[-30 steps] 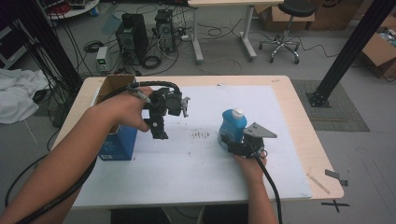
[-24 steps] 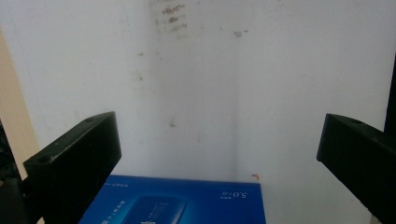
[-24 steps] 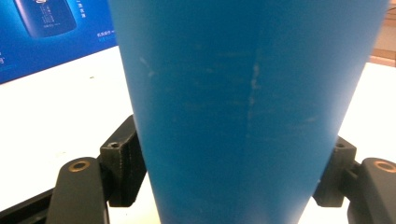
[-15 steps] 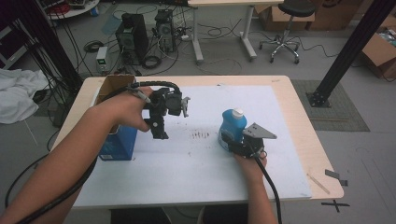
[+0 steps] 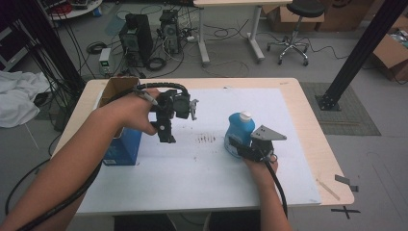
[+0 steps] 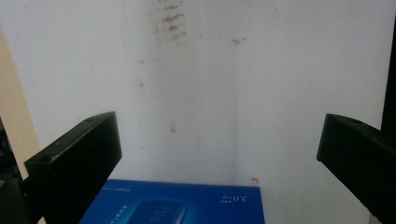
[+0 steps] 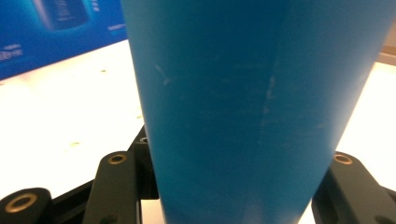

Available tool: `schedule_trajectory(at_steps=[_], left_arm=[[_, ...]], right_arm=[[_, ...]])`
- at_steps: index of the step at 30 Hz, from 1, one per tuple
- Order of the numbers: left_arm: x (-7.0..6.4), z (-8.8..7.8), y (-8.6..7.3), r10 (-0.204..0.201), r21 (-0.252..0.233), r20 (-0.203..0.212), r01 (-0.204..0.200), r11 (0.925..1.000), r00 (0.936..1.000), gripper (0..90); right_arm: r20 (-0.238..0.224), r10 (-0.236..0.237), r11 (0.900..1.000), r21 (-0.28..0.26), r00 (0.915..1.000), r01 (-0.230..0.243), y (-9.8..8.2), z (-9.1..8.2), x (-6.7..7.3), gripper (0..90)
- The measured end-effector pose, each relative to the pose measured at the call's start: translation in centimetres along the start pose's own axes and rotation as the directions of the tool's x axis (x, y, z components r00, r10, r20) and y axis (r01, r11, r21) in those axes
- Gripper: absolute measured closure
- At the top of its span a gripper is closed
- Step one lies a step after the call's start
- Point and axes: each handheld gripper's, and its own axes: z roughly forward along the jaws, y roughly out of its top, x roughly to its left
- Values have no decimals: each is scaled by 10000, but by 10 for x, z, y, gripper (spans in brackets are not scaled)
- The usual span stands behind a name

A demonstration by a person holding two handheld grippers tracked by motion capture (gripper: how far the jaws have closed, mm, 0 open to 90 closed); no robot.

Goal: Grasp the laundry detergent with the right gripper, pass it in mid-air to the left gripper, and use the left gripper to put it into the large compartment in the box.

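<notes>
So there's a wooden table (image 5: 308, 120) with a white sheet (image 5: 202, 173) covering most of the top. The right gripper (image 5: 235, 143) sits low on the sheet, toward the right edge, and its jaws are clamped around the lower body of a blue bottle (image 5: 239, 130) with a white cap. Bottle's standing upright on the sheet. In the right gripper view the blue bottle (image 7: 252, 107) is right up against the camera with a black jaw pressed on either side.

The left gripper (image 5: 166, 130) is held up above the sheet near the left edge, jaws wide apart with nothing between them. In the left gripper view you look straight down at the white sheet (image 6: 210, 93) between the two jaws, plus the top of a blue box (image 6: 182, 205) at the bottom of the picture.

That blue box (image 5: 122, 147) stands by the left edge of the table, and a brown cardboard box (image 5: 118, 87) sits just behind it near the far left corner. There's a patch of dark smudges (image 5: 207, 139) on the sheet between the two grippers.
</notes>
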Motion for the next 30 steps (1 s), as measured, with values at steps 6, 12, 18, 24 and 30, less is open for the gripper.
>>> schedule_trajectory(at_steps=[6,12,18,24,30], left_arm=[[-1,-5,5,103,41,14,-103,9999,9999,3],[-3,-9,12,210,56,178,-211,9998,9996,3],[-9,-13,26,483,76,515,-488,9988,9975,1],[-18,-17,37,701,112,751,-711,9974,9947,1],[-28,-22,40,749,-67,910,-746,9972,9930,1]], right_arm=[[-1231,-407,9991,-127,9916,394,20,-17,-2,462],[-2700,-1063,9941,-73,9570,1084,40,-32,4,463],[-3915,-1856,9806,-153,9013,1953,56,-33,23,463],[-4909,-2266,9684,-208,8412,2487,59,-17,45,463],[-5587,-2396,9609,-196,7940,2763,53,4,65,462]])
